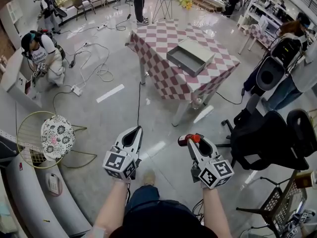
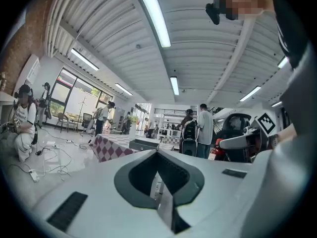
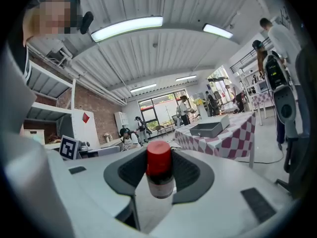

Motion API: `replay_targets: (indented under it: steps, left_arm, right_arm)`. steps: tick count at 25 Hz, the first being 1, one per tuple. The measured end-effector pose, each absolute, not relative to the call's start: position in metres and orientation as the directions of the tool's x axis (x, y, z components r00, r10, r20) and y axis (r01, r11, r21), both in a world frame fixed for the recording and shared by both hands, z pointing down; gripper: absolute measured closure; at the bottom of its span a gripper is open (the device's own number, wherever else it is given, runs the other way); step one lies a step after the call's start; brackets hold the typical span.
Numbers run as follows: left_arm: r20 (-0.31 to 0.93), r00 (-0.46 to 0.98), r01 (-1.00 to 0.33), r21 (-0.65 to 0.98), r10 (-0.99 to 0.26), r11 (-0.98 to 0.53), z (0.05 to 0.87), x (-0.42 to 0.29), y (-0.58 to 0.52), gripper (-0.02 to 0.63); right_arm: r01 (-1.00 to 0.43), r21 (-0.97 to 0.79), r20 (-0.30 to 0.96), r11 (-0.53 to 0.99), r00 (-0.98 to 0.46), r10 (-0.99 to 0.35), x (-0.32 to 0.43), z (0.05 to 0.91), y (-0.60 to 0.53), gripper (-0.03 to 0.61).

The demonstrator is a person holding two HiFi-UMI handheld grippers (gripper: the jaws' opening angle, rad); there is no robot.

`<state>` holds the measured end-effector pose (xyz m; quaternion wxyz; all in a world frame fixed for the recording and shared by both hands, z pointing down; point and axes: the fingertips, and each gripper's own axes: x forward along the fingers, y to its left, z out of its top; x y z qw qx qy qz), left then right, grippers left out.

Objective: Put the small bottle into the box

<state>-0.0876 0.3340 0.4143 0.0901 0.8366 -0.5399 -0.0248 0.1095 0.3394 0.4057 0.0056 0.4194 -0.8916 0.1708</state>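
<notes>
Small bottle [image 3: 159, 175], red cap up, sits betw. the jaws of our right gripper [image 1: 191, 141]; pads pinch its body from both sides. We see the box [image 1: 190, 56] well ahead of those jaws, a bit right, on the checked table [image 1: 161, 39]. Our left gripper [image 2: 157, 156] alongside: jaws pressed together, tips meeting.

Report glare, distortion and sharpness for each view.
Head view: evenly lit, with bright reflections on the glossy floor. Left gripper view: fisheye warp, ceiling light glaring white, corners black. Right gripper view: same warp, small bottle sharp, background softer.
</notes>
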Motion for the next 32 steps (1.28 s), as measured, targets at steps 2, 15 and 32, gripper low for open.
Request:
replay_targets:
  steps: [2, 15, 32]
  left_arm:
    - [0.055, 0.425, -0.894, 0.179, -0.903, -0.410, 0.414, -0.093, 0.320, 0.612]
    - [0.057, 0.498, -0.858, 0.176, -0.865, -0.483, 0.423, -0.118, 0.247, 0.612]
    - [0.050, 0.488, -0.865, 0.161, -0.871, -0.475, 0.432, -0.131, 0.202, 0.612]
  right_arm:
    - [-0.756, -0.308, 0.153, 0.578, -0.639, -0.754, 0.105, 0.406, 0.327, 0.431]
    - [-0.784, -0.330, 0.135, 0.526, -0.591, -0.796, 0.074, 0.412, 0.267, 0.431]
    - [-0.766, -0.337, 0.115, 0.548, -0.611, -0.784, 0.061, 0.413, 0.215, 0.431]
